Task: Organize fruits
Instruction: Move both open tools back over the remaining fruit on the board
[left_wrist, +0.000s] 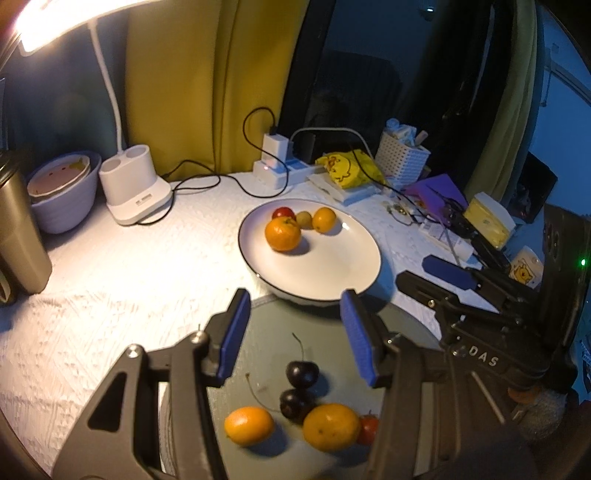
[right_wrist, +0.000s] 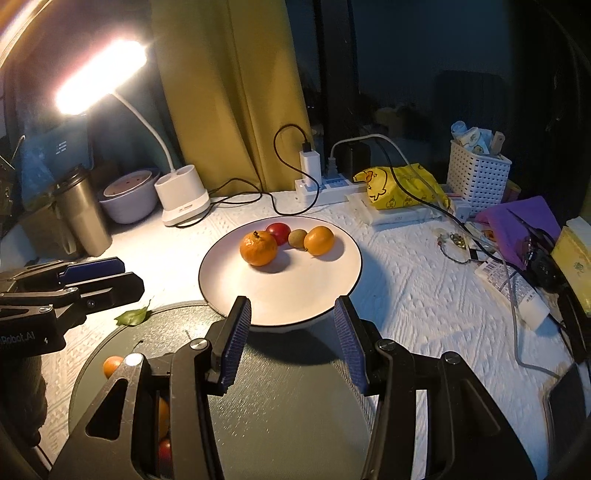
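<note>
Both pairs of jaws are spread and hold nothing. The left gripper (left_wrist: 295, 336) hangs over the near dark tray (left_wrist: 266, 325), framing two cherries (left_wrist: 302, 373), likely the next pick. The right gripper (right_wrist: 291, 343) waits to its right. Just beyond, touching the tray's far edge, the white plate (right_wrist: 295, 295) already gathers a mandarin (right_wrist: 258, 247), tomato, kiwi and kumquat; more fruit remains on the tray.
</note>
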